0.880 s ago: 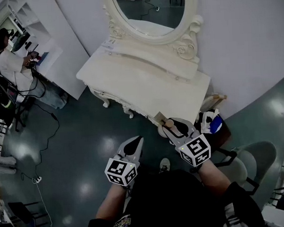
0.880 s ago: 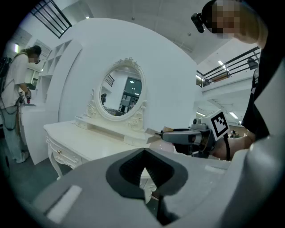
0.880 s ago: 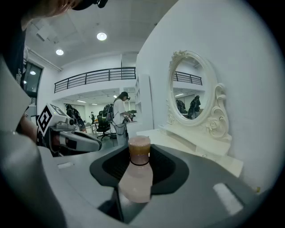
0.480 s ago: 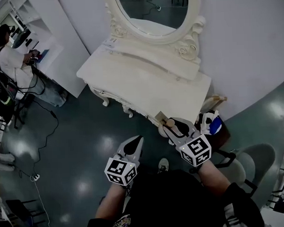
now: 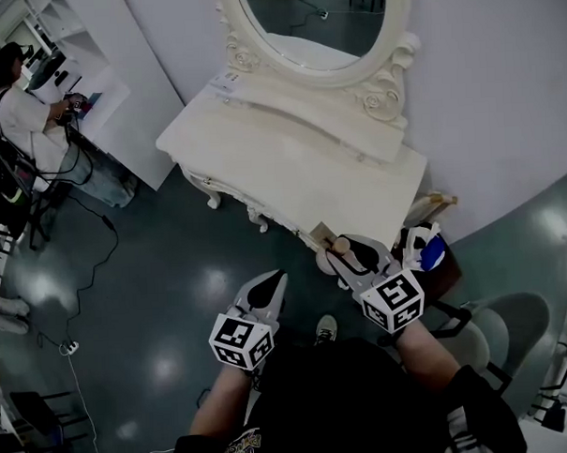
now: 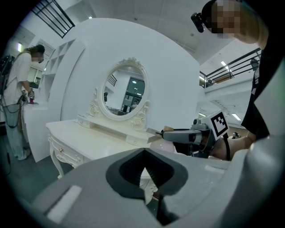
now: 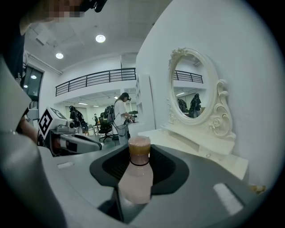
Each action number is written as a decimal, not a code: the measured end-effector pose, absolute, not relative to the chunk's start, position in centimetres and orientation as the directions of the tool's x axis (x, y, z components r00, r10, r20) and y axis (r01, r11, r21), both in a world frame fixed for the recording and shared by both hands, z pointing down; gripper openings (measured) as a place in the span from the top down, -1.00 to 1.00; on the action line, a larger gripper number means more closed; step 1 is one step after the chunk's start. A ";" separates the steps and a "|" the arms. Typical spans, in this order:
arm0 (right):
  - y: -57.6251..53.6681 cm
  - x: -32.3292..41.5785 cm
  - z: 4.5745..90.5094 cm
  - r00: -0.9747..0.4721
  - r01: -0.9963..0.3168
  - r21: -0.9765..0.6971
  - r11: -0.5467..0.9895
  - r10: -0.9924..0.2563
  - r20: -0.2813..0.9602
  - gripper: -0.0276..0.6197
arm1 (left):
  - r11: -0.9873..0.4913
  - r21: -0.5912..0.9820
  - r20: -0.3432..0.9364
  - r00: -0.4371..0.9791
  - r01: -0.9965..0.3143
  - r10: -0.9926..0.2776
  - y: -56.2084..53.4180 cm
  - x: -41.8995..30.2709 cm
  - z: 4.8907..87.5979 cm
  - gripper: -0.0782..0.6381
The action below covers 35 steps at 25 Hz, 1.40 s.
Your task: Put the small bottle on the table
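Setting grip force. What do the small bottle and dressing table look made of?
Small bottle: translucent pale pink body, frosted look, plastic or glass, can't tell; tan matte cap, possibly wood. Dressing table: cream painted wood or moulded resin, satin sheen, carved scrolls round the mirror.

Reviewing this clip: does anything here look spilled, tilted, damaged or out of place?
Nothing stands out. The small bottle stands upright between the jaws of the right gripper, cap on, with no spill visible. The left gripper is shut and empty. The dressing table looks intact.
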State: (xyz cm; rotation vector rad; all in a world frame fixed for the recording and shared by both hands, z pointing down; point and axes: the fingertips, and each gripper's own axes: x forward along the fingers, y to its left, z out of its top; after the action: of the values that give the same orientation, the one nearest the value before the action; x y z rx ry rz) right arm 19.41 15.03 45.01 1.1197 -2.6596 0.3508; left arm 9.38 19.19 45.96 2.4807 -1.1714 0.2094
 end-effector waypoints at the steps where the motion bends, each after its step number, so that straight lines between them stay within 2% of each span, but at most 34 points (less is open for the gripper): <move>1: 14.9 19.4 45.0 -0.680 -0.723 -0.129 0.679 -0.667 0.304 0.39 | -0.575 0.281 0.295 0.639 -0.769 -0.710 19.2 9.3 46.0 0.78; 17: 12.9 15.7 45.2 -0.697 -0.706 -0.139 0.695 -0.644 0.315 0.40 | -0.550 0.281 0.309 0.617 -0.786 -0.724 17.8 5.6 45.9 0.78; 35: 9.2 8.4 45.8 -0.691 -0.714 -0.175 0.678 -0.641 0.335 0.39 | -0.535 0.305 0.328 0.614 -0.788 -0.718 14.4 -2.0 46.3 0.78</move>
State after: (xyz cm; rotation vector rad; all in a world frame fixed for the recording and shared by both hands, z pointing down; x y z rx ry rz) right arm 8.44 9.16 45.85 1.0874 -2.6460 0.4295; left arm -2.00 14.41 46.28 2.4183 -1.1966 0.2257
